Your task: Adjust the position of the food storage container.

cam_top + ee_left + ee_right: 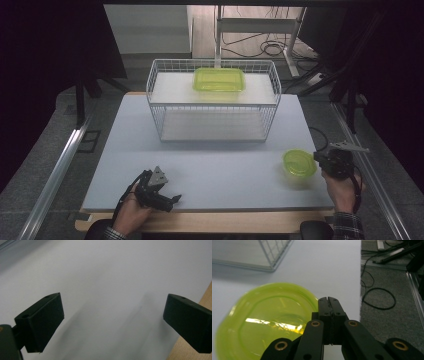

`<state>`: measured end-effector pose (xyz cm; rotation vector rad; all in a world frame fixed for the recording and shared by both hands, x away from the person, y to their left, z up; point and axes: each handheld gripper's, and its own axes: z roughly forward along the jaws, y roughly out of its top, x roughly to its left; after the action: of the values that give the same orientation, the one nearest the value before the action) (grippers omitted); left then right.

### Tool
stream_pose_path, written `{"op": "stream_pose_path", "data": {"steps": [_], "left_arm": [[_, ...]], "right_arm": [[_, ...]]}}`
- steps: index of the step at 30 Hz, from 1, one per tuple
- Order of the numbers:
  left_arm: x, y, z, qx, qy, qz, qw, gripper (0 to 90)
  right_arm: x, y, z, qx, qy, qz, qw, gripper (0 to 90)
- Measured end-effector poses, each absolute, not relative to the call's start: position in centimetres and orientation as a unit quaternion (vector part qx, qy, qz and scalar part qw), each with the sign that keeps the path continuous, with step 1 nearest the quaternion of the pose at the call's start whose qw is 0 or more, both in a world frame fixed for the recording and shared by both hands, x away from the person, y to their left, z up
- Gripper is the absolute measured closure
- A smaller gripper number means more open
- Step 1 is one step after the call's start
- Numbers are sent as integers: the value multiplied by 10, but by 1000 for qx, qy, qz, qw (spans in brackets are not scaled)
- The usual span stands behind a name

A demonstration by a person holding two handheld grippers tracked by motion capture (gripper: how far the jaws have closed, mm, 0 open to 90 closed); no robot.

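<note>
Right gripper (pixel 328 300): jaws together at the round green container's (pixel 299 163) rim; nothing visibly clamped.
Left gripper (pixel 112 315): jaws apart over the white table (pixel 215 170).

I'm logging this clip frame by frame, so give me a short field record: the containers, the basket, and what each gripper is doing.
round container: translucent yellow-green round container, on the table's right front part
rectangular container: same green rectangular container, on the upper shelf of the wire basket
wire basket: white, toward the table's far side, lower level bare
right gripper: jaws shut together at the round container's rim; whether the rim is pinched cannot be told
left gripper: jaws wide open over bare table, near the front left edge, nothing between them
</note>
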<state>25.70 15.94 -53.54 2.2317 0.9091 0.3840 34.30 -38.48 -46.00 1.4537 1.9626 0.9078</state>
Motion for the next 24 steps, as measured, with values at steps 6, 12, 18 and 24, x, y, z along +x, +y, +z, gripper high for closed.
{"op": "stream_pose_path", "data": {"steps": [6, 12, 18, 24], "left_arm": [[257, 159, -536, 860, 350, 148, 341, 30], [257, 158, -537, 863, 348, 148, 335, 30], [257, 157, -537, 864, 347, 150, 333, 31], [257, 157, -537, 865, 346, 150, 332, 30]], "right_arm": [[343, -392, -467, 550, 726, 318, 263, 893], [343, -392, -474, 554, 730, 310, 253, 892], [341, -387, -475, 556, 730, 312, 247, 892], [339, -376, -475, 556, 732, 318, 231, 891]]}}
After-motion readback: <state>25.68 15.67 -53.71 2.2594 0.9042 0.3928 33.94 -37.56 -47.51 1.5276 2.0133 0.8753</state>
